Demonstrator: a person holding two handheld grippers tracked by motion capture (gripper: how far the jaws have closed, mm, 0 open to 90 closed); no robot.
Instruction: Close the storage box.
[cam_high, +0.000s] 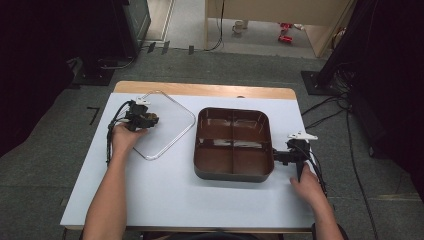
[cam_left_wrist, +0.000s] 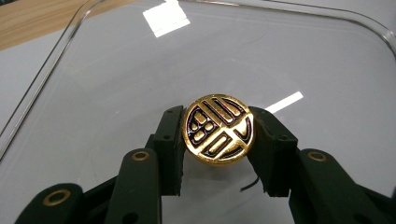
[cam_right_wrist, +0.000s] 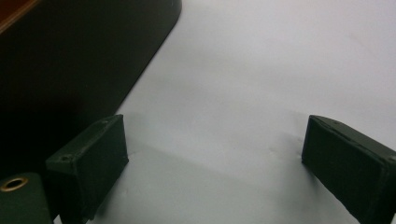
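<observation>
Left gripper view: my left gripper (cam_left_wrist: 218, 140) clamped on round gold knob (cam_left_wrist: 218, 135) of clear lid (cam_left_wrist: 299, 56); lid flat on table (cam_high: 165, 195). High view: brown four-compartment box (cam_high: 233, 144) just right of lid. My right gripper (cam_high: 278, 156) jaws wide apart, empty, beside box's right wall. Judged step: lid grasped. Next: lift level, carry over box, align corners.
</observation>
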